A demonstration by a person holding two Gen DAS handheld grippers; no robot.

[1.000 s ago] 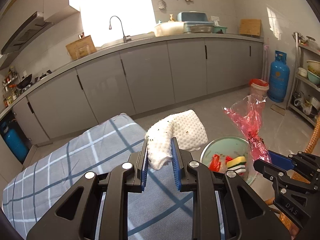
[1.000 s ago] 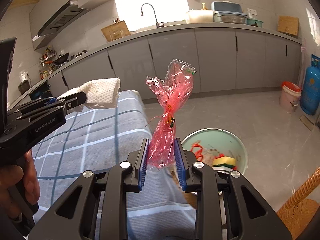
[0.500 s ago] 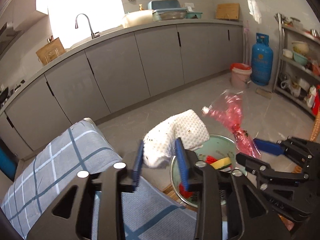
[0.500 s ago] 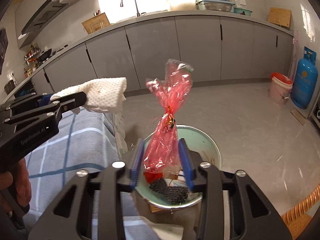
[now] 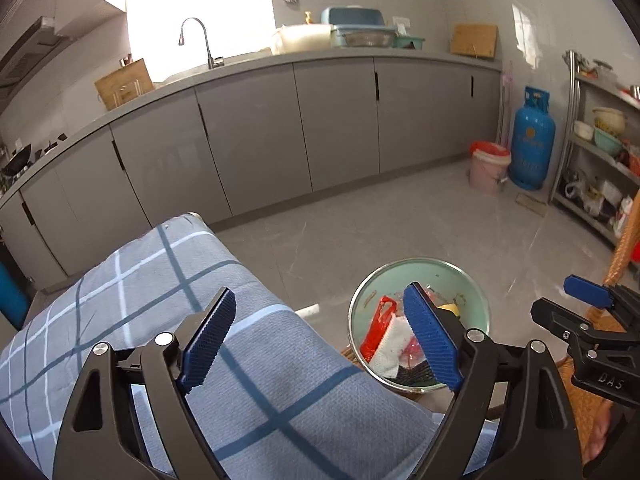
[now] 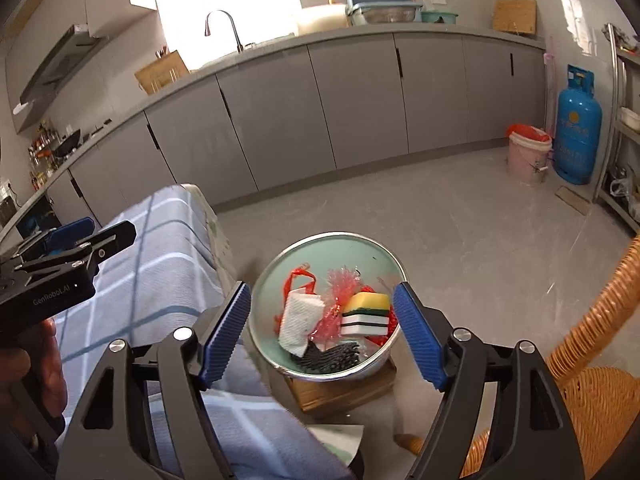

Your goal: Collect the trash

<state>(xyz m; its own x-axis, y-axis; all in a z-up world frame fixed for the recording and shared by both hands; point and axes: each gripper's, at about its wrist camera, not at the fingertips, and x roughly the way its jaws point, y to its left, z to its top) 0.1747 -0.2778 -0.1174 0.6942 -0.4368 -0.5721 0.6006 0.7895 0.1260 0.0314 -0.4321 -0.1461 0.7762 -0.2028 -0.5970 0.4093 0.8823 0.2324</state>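
Observation:
A pale green basin (image 6: 344, 249) (image 5: 468, 280) stands on a wooden block beside the table. In it lie a white paper towel (image 6: 298, 316) (image 5: 392, 346), a crumpled red plastic bag (image 6: 340, 300), a striped sponge (image 6: 366, 314), a black mesh piece (image 6: 332, 354) and a red bag (image 5: 378, 326). My left gripper (image 5: 320, 340) is open and empty over the table's edge, just left of the basin. My right gripper (image 6: 322, 334) is open and empty above the basin. Each gripper shows in the other's view: the left (image 6: 72, 240) and the right (image 5: 580, 304).
A blue-checked cloth (image 5: 140, 280) covers the table at left. A wicker chair (image 6: 592, 368) stands at right. Grey kitchen cabinets (image 5: 280, 128) line the back wall. A blue gas cylinder (image 6: 576, 128) and a pink bucket (image 6: 528, 152) stand at far right, beside a metal shelf (image 5: 600, 152).
Both grippers opened. The white paper towel dropped from the left and the red plastic bag from the right; both now lie in the basin.

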